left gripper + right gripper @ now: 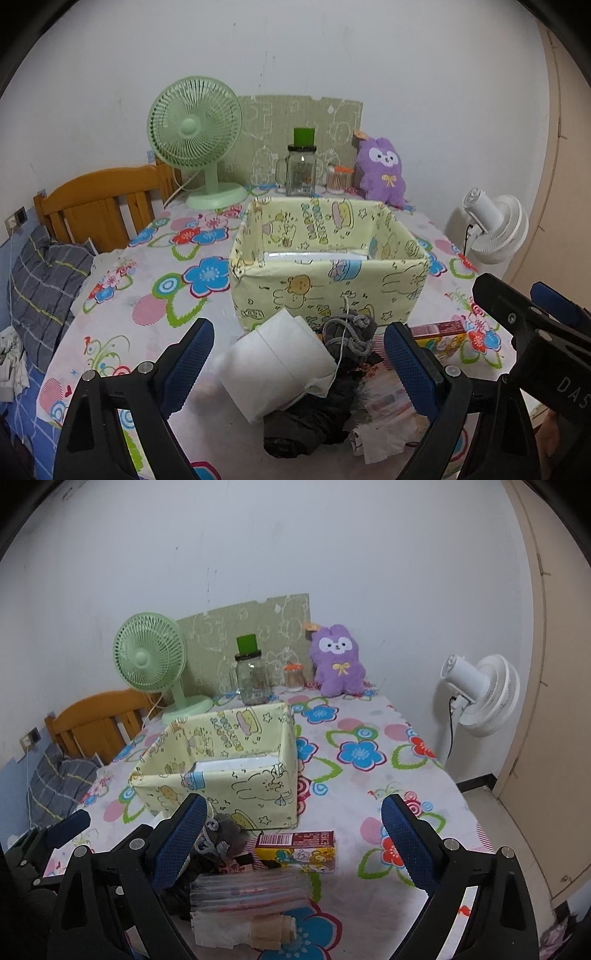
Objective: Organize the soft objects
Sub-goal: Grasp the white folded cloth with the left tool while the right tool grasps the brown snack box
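A yellow cartoon-print fabric box [328,280] [236,786] stands open-topped on the flowered tablecloth [147,295]. In front of it lie a folded white cloth [277,369], a dark grey bundle with a grey cord [347,332] [221,842] and a black cloth [306,424]. My left gripper [299,365] is open, its fingers either side of the white cloth and the bundle, touching neither. My right gripper [293,843] is open over a small yellow carton [295,851] and a stack of clear zip bags [251,890]. A purple plush toy [380,170] [338,661] sits against the back wall.
At the back stand a green fan [194,129], a glass jar with a green cap [301,170] and a cotton-swab tub [339,179]. A white fan [480,694] stands off the table's right edge, near a door. A wooden headboard [96,206] and grey pillow are on the left.
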Demonstrator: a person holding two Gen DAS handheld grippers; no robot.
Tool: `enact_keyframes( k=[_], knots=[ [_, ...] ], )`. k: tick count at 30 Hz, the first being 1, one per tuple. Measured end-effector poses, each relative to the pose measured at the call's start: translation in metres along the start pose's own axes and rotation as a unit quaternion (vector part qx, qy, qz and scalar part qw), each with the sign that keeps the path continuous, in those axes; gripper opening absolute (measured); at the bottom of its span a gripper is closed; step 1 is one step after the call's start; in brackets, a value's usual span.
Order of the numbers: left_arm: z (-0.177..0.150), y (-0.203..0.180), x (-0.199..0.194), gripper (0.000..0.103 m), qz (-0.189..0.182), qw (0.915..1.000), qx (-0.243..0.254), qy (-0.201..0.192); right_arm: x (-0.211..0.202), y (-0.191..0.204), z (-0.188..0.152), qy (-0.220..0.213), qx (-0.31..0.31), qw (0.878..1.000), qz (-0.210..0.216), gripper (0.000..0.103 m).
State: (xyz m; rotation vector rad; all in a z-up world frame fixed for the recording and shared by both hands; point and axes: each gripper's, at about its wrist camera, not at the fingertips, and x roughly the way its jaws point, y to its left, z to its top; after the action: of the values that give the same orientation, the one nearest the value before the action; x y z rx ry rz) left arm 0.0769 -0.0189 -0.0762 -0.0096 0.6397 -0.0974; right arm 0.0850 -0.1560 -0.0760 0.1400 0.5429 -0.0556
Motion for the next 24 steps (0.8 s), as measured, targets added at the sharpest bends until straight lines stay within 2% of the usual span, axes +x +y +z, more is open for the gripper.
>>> enact_keyframes(
  k=[8, 21, 24],
  knots=[
    [-0.005, 0.010, 0.028, 0.094, 0.020, 0.9995, -0.002, 0.024, 0.032, 0.004, -0.009, 0.037, -0.002, 0.999, -0.007, 0.097],
    [-0.017, 0.020, 0.060, 0.094, 0.016, 0.9976, -0.017, 0.065, 0.071, 0.010, -0.024, 0.087, -0.005, 0.996, -0.015, 0.097],
    [-0.018, 0.021, 0.069, 0.090, 0.013, 0.9969, -0.020, 0.075, 0.081, 0.010, -0.027, 0.099, -0.004, 0.995, -0.017, 0.097]
  ],
)
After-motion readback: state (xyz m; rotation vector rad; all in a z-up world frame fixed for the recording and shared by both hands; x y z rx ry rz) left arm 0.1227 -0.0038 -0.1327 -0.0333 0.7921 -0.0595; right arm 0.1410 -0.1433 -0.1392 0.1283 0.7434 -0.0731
